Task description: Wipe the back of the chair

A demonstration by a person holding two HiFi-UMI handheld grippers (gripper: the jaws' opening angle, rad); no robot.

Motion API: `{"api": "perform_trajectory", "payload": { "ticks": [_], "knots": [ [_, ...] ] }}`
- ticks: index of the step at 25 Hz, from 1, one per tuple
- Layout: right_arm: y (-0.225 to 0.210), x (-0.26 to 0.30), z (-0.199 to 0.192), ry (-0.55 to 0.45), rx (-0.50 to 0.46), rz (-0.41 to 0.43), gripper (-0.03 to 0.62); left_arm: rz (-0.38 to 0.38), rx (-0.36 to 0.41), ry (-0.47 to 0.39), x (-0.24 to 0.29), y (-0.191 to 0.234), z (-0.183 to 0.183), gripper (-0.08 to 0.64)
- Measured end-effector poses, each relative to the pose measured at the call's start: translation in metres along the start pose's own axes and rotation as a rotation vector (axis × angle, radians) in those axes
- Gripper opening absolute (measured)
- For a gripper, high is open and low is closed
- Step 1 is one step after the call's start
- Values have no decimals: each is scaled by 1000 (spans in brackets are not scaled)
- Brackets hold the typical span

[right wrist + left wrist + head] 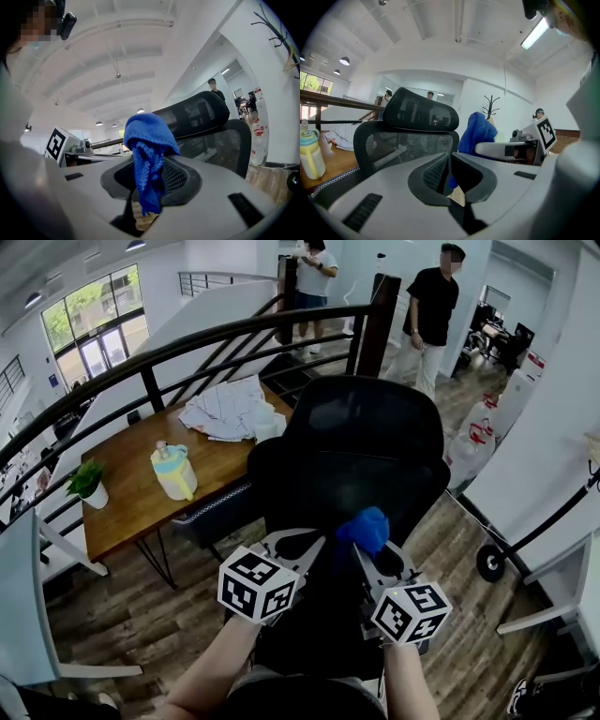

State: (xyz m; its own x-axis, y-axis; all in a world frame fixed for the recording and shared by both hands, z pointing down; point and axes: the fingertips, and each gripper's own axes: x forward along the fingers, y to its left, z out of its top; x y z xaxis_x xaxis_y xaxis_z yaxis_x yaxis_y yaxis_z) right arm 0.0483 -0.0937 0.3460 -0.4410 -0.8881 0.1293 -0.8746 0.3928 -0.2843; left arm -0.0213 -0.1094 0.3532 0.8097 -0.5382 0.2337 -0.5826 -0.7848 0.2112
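The black mesh office chair stands just ahead of me, its back facing me and its headrest above. My right gripper is shut on a blue cloth, held close to the lower middle of the chair back; whether it touches, I cannot tell. In the right gripper view the cloth hangs bunched between the jaws of that gripper, with the chair back behind it. My left gripper is beside it on the left, shut and empty, and sees the cloth and the chair back.
A wooden table stands left of the chair with a yellow bottle, a potted plant and a white heap. A black railing curves behind. Two people stand beyond. A wheeled stand is at the right.
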Motion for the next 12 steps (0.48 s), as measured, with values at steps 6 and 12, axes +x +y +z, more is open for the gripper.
{"api": "perform_trajectory", "payload": {
  "ticks": [6,12],
  "knots": [
    [-6,-8,-1,4,-5,-21,126,-18,-13,4,1,-7,-2,32],
    [-11,-14,-7,21,0,-31,126,-24,-44,3,-1,-8,-4,32]
  ]
}}
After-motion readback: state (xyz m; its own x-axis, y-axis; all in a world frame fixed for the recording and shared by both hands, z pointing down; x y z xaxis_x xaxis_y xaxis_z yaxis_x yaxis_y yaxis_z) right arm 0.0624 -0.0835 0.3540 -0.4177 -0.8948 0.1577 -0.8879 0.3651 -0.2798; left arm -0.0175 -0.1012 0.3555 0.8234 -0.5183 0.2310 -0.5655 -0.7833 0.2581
